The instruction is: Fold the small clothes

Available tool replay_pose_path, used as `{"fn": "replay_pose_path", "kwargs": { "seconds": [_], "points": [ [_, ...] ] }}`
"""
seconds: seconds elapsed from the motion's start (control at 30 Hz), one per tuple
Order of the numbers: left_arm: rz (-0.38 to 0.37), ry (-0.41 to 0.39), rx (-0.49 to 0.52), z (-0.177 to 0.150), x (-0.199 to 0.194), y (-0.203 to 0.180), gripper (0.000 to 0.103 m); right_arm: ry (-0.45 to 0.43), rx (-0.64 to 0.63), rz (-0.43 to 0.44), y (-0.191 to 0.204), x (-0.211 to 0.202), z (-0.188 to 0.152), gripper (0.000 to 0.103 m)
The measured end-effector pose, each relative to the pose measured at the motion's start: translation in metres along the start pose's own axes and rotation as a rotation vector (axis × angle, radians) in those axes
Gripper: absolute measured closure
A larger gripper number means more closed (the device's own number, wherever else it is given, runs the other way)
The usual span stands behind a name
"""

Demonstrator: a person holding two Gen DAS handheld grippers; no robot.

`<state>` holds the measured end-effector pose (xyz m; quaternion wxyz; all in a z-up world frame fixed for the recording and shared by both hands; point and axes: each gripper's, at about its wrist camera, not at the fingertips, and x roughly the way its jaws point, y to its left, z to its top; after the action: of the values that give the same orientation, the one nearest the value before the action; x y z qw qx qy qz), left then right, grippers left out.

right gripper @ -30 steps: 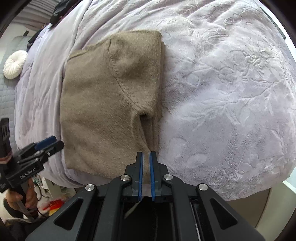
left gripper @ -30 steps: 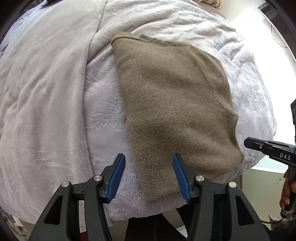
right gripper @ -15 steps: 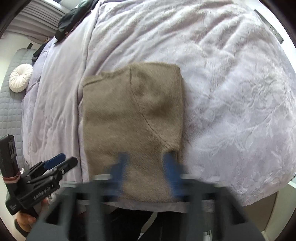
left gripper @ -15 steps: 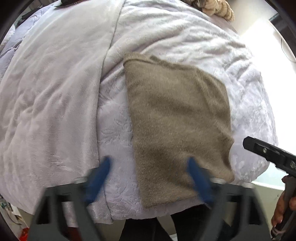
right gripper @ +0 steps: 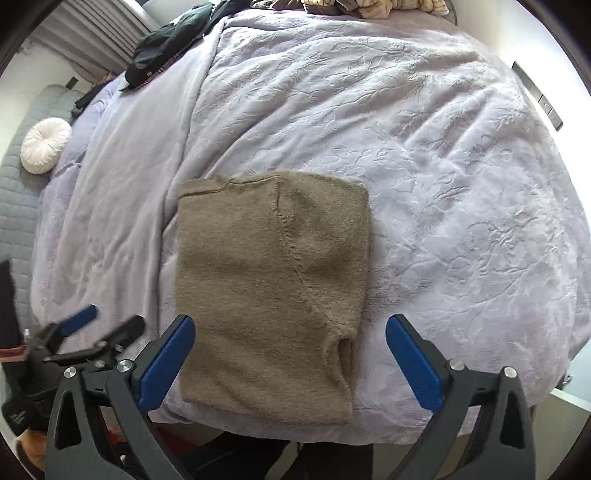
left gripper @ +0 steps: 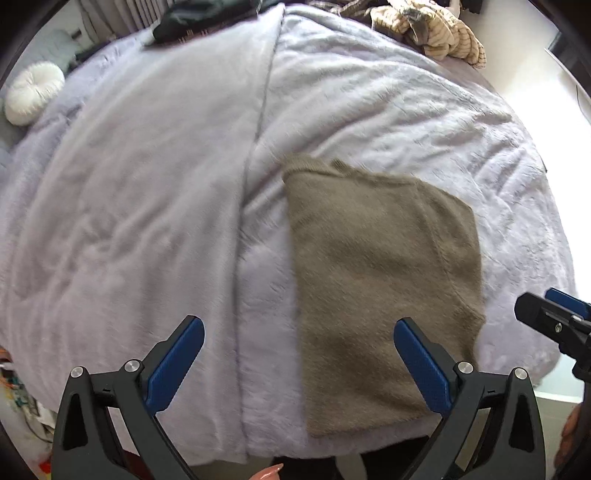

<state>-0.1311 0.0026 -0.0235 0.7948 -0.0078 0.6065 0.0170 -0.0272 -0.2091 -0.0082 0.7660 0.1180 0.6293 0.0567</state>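
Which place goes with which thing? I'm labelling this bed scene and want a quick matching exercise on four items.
Things:
1. folded brown sweater
2. round white cushion
3. dark garment
4. striped beige clothes

Places:
A. far right corner of the bed, in the left wrist view
B. on the grey quilted surface left of the bed
C. near edge of the lilac bedspread
D. far left of the bed, by the curtains

Pairs: 1-C, 2-B, 3-D, 4-A

folded sweater [right gripper: 269,295] on bed [right gripper: 443,184], near edge
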Motion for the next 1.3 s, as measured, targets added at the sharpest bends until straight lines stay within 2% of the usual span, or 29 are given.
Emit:
{"fn": "replay_pose_path", "kwargs": {
  "seconds": [0.17, 0.33, 0.57, 0.77, 1.3],
  "points": [
    [-0.082, 0.012, -0.036, 0.006, 0.0, 0.007, 0.0, 0.01, -0.016, -0.05, 0.003, 0.001, 0.0, 0.0],
    [-0.059, 0.005, -0.041, 0.007, -0.001, 0.007, 0.0, 0.002, -0.025, -0.095, 0.006, -0.002, 0.002, 0.0],
    [-0.028, 0.056, -0.021, 0.008, 0.002, 0.003, 0.0, -0.008, -0.019, -0.145, 0.01, -0.005, 0.006, 0.0],
    [0.031, 0.035, -0.002, 0.01, -0.004, 0.002, 0.0, -0.02, -0.028, -0.172, 0.015, -0.007, 0.009, 0.0],
    [0.042, 0.048, 0.0, 0.011, -0.003, -0.004, 0.0, -0.02, -0.022, -0.202, 0.015, -0.006, 0.01, 0.0]
  ]
}}
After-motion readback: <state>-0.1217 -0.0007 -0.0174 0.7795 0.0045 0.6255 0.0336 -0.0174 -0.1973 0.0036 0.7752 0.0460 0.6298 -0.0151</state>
